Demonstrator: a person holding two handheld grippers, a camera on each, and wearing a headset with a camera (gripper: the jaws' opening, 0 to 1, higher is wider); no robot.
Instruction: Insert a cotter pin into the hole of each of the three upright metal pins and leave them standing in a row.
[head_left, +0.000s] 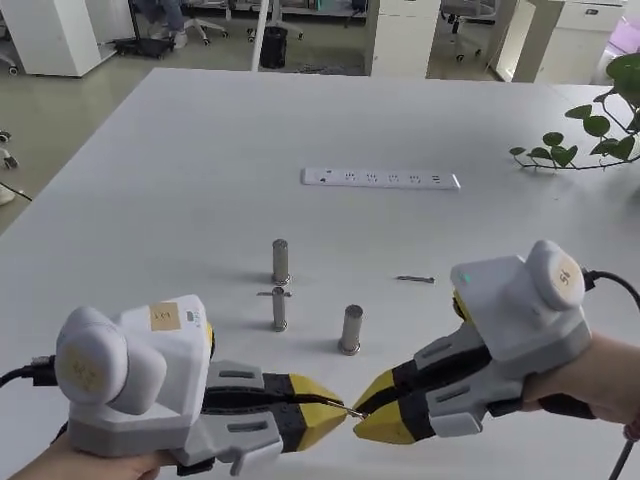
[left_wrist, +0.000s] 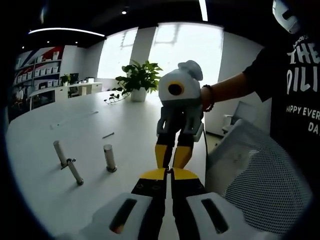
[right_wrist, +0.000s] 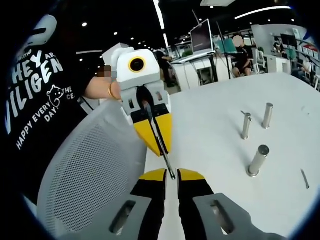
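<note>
Left gripper (head_left: 338, 413) is clamped on a held cotter pin (right_wrist: 168, 166). It meets the right gripper (head_left: 362, 412) tip to tip, well on the near side of the power strip (head_left: 380, 179). The pin's free end lies between the right jaws; I cannot tell whether they grip it. This reads as a handover or regrip.

Between the strip and the grippers stand the far pin (head_left: 281, 262), the middle pin (head_left: 279, 308), apparently crossed by a cotter near its top, and the right pin (head_left: 351, 329). A spare cotter pin (head_left: 415, 279) lies flat, also nearer than the strip.

Next move, as I judge it: settle the grip, then line the cotter up with a bare pin's hole without toppling the pin.
</note>
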